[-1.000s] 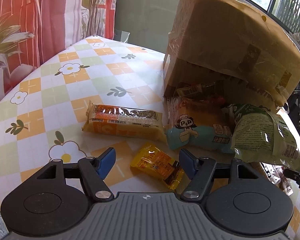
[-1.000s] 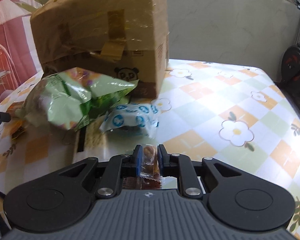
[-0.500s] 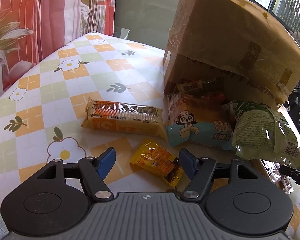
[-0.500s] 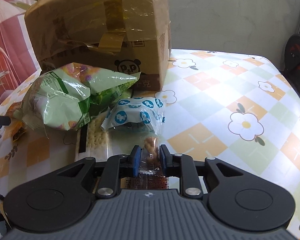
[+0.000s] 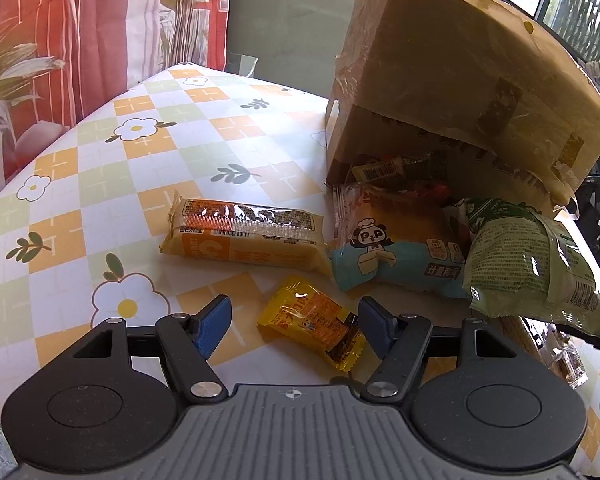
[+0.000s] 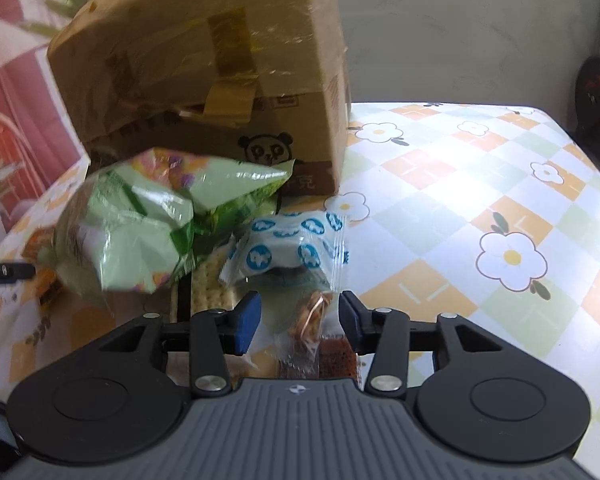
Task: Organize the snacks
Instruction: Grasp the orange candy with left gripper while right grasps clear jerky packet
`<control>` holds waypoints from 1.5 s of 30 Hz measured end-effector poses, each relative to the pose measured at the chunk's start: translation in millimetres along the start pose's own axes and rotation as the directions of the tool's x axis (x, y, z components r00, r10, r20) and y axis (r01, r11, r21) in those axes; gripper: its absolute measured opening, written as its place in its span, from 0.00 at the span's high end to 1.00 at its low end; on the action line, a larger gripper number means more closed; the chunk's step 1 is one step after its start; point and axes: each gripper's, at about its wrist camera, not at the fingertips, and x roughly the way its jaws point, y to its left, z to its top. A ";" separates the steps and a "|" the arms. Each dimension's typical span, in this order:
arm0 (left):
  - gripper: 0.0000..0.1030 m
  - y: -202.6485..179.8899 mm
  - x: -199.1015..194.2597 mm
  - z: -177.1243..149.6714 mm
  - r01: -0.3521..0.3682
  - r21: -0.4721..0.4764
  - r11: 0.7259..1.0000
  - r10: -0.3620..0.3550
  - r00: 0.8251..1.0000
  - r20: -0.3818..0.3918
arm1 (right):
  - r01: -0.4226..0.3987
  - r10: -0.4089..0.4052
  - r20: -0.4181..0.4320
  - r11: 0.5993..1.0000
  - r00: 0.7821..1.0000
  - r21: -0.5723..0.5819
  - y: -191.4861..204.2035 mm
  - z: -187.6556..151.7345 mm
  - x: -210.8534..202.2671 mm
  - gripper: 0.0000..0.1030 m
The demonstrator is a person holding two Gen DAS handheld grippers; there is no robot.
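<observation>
While the left gripper (image 5: 294, 322) is held wide and empty around a yellow candy packet (image 5: 314, 320), seemingly ready to grasp, the right gripper (image 6: 298, 320) has just been opened, and a clear nut packet (image 6: 312, 320) is left loose between its jaws beside the snack pile.

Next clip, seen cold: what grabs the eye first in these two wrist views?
The big taped cardboard box lying on its side at the back of the flowered tablecloth, snacks spilling from its open mouth. A puffy green bag lies in front of the opening. The left tongs stand open around a small yellow packet, while the right tongs have just been opening, a clear-wrapped snack loose between them.
</observation>
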 end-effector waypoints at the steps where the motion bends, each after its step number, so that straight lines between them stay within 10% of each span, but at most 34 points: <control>1: 0.30 0.2 -0.3 0.1 0.000 0.000 1.000 0.000 1.000 0.001 | 0.000 0.000 -0.004 1.000 1.000 0.009 -1.1 1.7 1.0 0.55; 8: 0.30 1.1 -0.3 -0.6 -0.001 -0.004 1.000 0.001 1.000 0.000 | 0.050 -0.049 -0.025 0.998 0.998 0.042 -5.6 -0.9 7.1 0.82; 32: 0.35 -8.2 16.5 -4.3 0.093 -0.002 0.996 -0.093 0.986 -0.137 | -0.017 0.014 0.135 1.000 0.991 0.026 11.1 -40.8 -11.2 0.83; 45: 0.36 -30.1 35.9 4.5 -0.038 0.155 0.987 0.050 0.996 -0.073 | -0.032 0.027 0.142 0.999 0.990 0.031 11.6 -42.7 -10.9 0.83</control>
